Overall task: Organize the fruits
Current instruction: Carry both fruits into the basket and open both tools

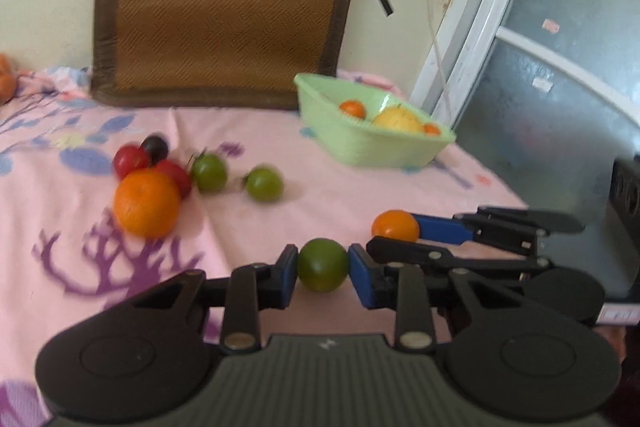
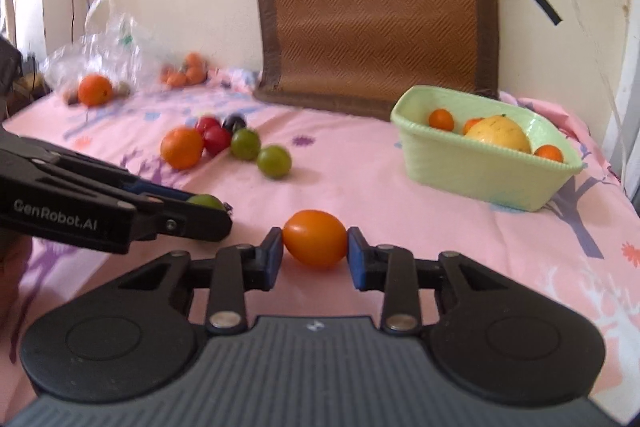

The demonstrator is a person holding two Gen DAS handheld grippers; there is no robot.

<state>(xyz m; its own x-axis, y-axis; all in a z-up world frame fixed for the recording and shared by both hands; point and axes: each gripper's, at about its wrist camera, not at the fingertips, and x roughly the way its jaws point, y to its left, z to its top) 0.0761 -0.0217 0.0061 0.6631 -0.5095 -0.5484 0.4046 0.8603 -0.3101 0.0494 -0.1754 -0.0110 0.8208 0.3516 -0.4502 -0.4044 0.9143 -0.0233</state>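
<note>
The left gripper [image 1: 322,271] pinched a green tomato [image 1: 322,270] – half hidden behind its arm from the right – while the right gripper [image 2: 315,245] clamped an orange tomato [image 2: 315,244]. Both hung above the pink sheet [image 2: 360,171], short of the green basket [image 2: 480,175] – blurred loose fruit [image 2: 224,143] lay beyond.

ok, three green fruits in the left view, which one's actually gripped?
The nearest green fruit, clamped between the left gripper's blue fingers. The other two green fruits lie loose on the pink sheet beside the big orange.
</note>
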